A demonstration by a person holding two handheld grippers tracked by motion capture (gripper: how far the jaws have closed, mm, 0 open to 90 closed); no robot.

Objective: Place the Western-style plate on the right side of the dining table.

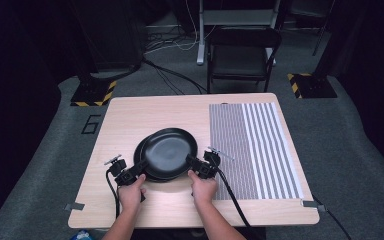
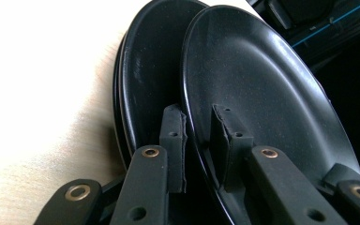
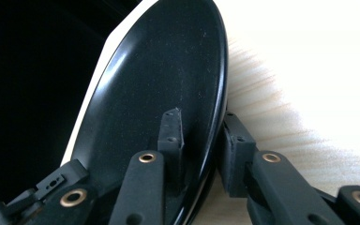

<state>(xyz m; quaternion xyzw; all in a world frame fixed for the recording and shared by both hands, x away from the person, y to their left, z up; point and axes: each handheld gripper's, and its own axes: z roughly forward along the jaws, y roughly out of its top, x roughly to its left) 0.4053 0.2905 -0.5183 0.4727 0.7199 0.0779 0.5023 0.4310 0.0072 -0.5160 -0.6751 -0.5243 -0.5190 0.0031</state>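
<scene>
On the near middle of the wooden table (image 1: 130, 115), seen from the high view, a stack of black plates (image 1: 152, 172) sits left of one striped mat (image 1: 252, 150). The top plate (image 1: 170, 150) is gripped at its near-left rim by the left gripper (image 1: 141, 166) and at its near-right rim by the right gripper (image 1: 192, 162). From the left gripper view, two plates are told apart, the top plate (image 2: 262, 93) raised off the lower plate (image 2: 150, 75), jaws nearly closed, pinching its rim. From the right gripper view, one plate (image 3: 168, 79) shows, its rim likewise clamped.
</scene>
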